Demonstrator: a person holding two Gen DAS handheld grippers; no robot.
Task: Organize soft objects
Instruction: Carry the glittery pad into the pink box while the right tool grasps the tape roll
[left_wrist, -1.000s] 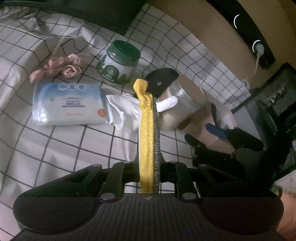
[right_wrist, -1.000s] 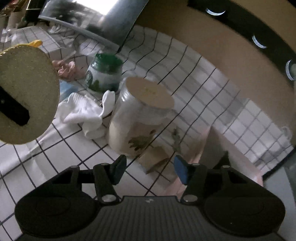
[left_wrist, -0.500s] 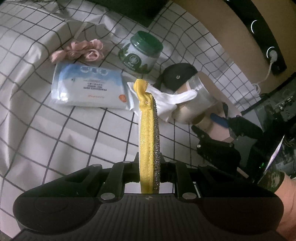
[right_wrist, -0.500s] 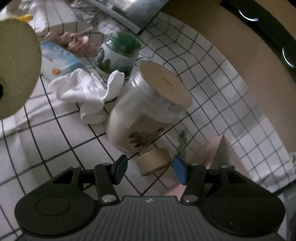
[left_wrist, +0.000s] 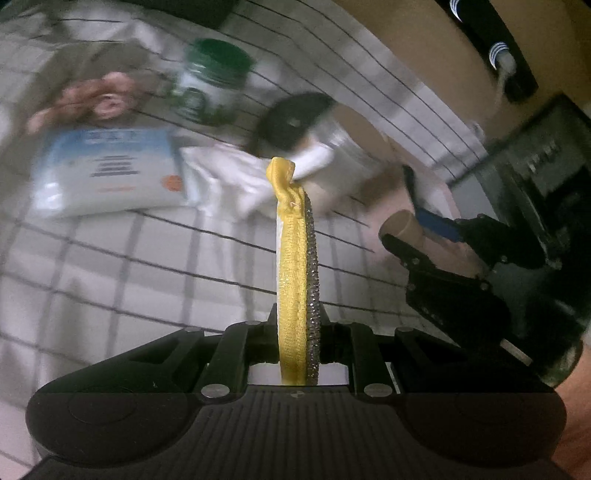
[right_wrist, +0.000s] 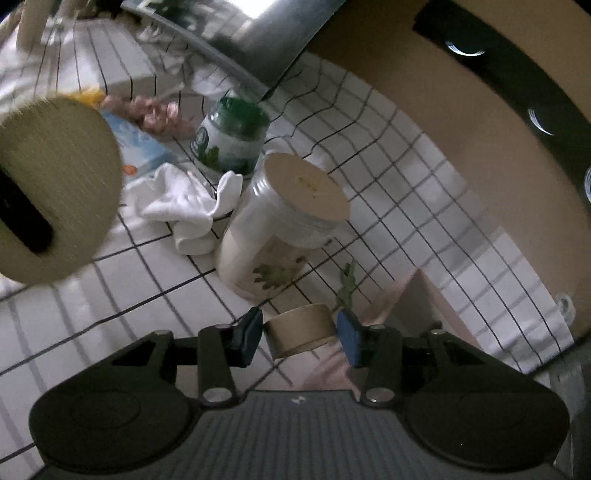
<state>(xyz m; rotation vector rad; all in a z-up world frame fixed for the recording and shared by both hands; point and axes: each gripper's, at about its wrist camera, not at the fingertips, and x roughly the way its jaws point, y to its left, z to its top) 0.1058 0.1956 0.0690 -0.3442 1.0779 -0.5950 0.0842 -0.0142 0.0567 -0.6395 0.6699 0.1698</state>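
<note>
- Although several packs and jars carry print, none of it can be read: the blue-and-white wipes pack (left_wrist: 103, 173), ahead and to the left of the left gripper (left_wrist: 297, 325), shows only smeared dark lines and an orange dot, and the green-lidded jar (left_wrist: 212, 86) beyond it bears a round emblem too blurred to make out.
- From the right wrist view the leaf picture on the tall jar (right_wrist: 280, 229) ahead of the right gripper (right_wrist: 300, 334) is plain, but its tan lid shows only a faint yellow mark.
- Clenched tight, the left gripper clamps a flat round pad (left_wrist: 295, 273) edge-on, with a yellow fabric rim, a glittery face and a knotted yellow loop at the top.
- From the right wrist view the same pad (right_wrist: 59, 192) hangs up and to the left, showing its dull gold face.
- The right gripper's jaws are closing around a small cardboard roll (right_wrist: 301, 330); the blue pads (right_wrist: 349, 341) stand just beside it, and no contact can be made out.
- White crumpled cloth (right_wrist: 184, 203) lies on the checked sheet (right_wrist: 155, 280) ahead and left of the right gripper, against the tall jar.
- Pink scrunchies (left_wrist: 96, 105) lie far ahead left of the left gripper, heavily blurred.
- A pink box (right_wrist: 406, 302) right of the roll is partly cut off by the gripper body.
</note>
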